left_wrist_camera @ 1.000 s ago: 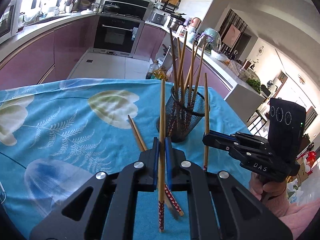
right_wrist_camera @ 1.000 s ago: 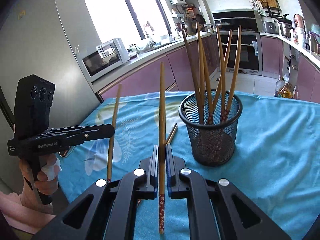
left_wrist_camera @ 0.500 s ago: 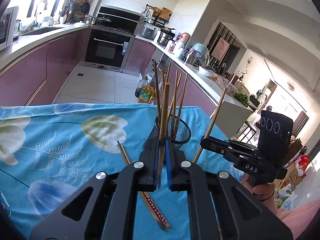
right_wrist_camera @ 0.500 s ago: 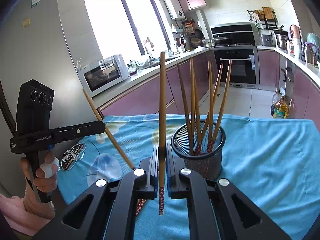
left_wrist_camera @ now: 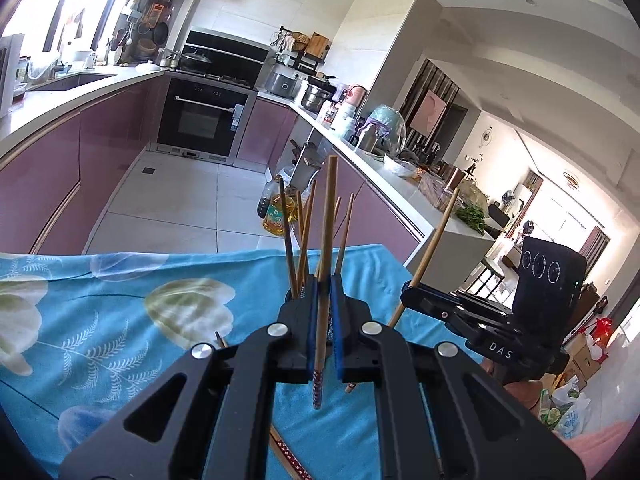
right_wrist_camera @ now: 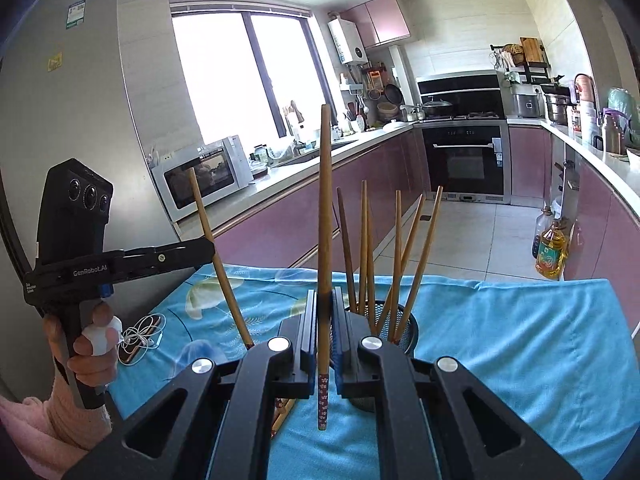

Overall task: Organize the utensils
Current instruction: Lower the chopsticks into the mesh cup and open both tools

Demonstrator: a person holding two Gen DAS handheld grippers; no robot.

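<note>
Right gripper (left_wrist_camera: 408,304) side, left wrist view: white letters "DAS" on its black body, just below the camera block.
Left gripper (right_wrist_camera: 210,250) side, right wrist view: white "GenRobot.AI" along the black body, beneath the camera block; smaller white print left of that, too small to read.
Fridge (right_wrist_camera: 80,100) labels: green-and-white sticker and yellow sticker on its door, unreadable.
Oil bottle (right_wrist_camera: 551,254) label: unreadable.

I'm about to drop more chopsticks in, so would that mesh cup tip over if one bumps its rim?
Probably fairly easily: the black mesh holder looks light, and its chopsticks stand tall and lean outward. It rests on loose blue tablecloth, so it may also slide.
</note>
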